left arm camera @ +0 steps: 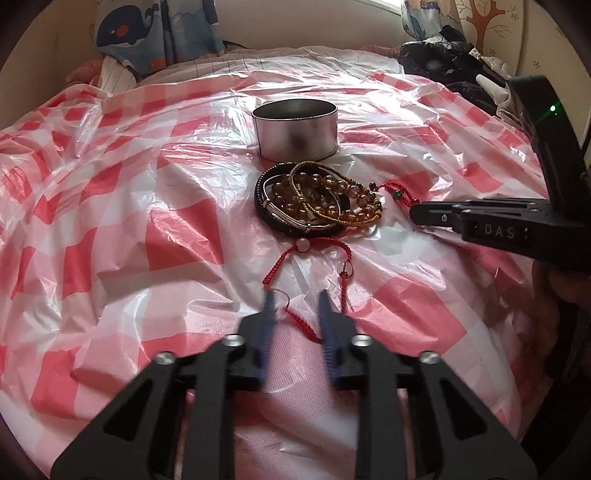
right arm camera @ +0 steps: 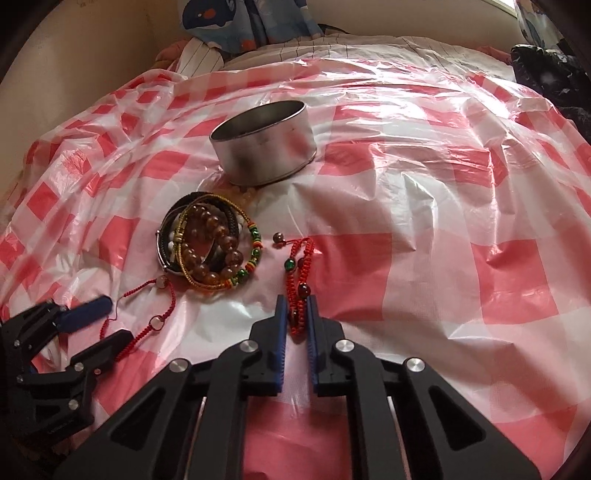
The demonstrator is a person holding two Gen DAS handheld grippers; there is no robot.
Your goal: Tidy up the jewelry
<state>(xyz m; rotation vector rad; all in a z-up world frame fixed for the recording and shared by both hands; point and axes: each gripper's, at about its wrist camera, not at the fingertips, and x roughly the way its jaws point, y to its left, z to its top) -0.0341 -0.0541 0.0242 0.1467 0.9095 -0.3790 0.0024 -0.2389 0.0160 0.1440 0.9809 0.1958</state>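
The right gripper (right arm camera: pixel 295 299) sits low over the bed with its blue-padded jaws narrowed around the red braided cord bracelet with dark and green beads (right arm camera: pixel 296 291), the cord running between them; whether the pads have bitten yet I cannot tell. To do this well, I would say it should close on the thick knotted stretch rather than a bead, and lift straight up so the loose end near the brown bead does not drag the pile. The left gripper (left arm camera: pixel 295 295) is open, its jaws either side of the thin red string bracelet with pale beads (left arm camera: pixel 314 258), which lies limp and could slip from a shallow pinch. Just beyond lies the heap of amber bead, black braided and gold cord bracelets (left arm camera: pixel 314 199), and behind it, nearly touching, stands the round open silver metal tin (left arm camera: pixel 295 129), the likely home for all of it. Everything rests on a crinkled red-and-white checked plastic sheet (right arm camera: pixel 424 221) spread over the bed, soft and slippery underneath. Whale-print blue curtains (left arm camera: pixel 147 29) hang by the cream wall, and dark clothing (left arm camera: pixel 443 59) is bundled at the far corner.
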